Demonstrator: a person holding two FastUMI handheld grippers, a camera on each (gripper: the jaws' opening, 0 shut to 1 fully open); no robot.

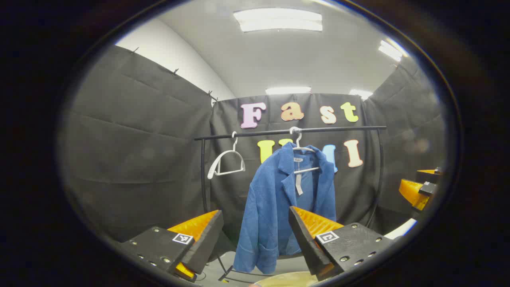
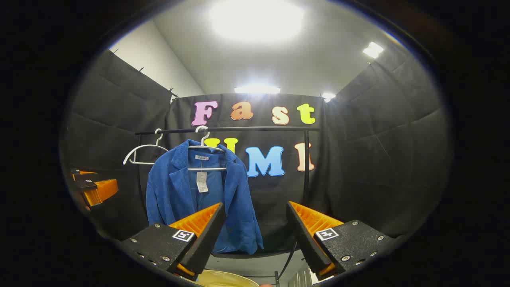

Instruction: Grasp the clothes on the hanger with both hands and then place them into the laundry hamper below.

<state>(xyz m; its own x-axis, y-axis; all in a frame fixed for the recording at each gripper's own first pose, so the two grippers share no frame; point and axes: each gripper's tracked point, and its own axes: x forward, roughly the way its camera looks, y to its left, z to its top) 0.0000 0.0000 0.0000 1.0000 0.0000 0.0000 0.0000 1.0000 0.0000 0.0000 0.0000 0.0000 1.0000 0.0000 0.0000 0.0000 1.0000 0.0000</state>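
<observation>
**Both tongs open, jacket not touched yet**

The blue jacket point(image 1: 279, 207) hangs on a white hanger point(image 1: 301, 153) near the middle of the black rail point(image 1: 291, 130), with an empty hanger point(image 1: 225, 163) toward the rail's left end. Left tongs point(image 1: 255, 235) and right tongs point(image 2: 255, 229) are both spread wide, holding nothing, well short of the cloth.

I'd say go for one shoulder each, pinch a good fold, then lift up off the hanger instead of yanking down. The fabric looks like ribbed corduroy, soft and floppy, with a paper tag dangling inside. The pale round hamper point(image 2: 227, 279) rim sits right below.
</observation>
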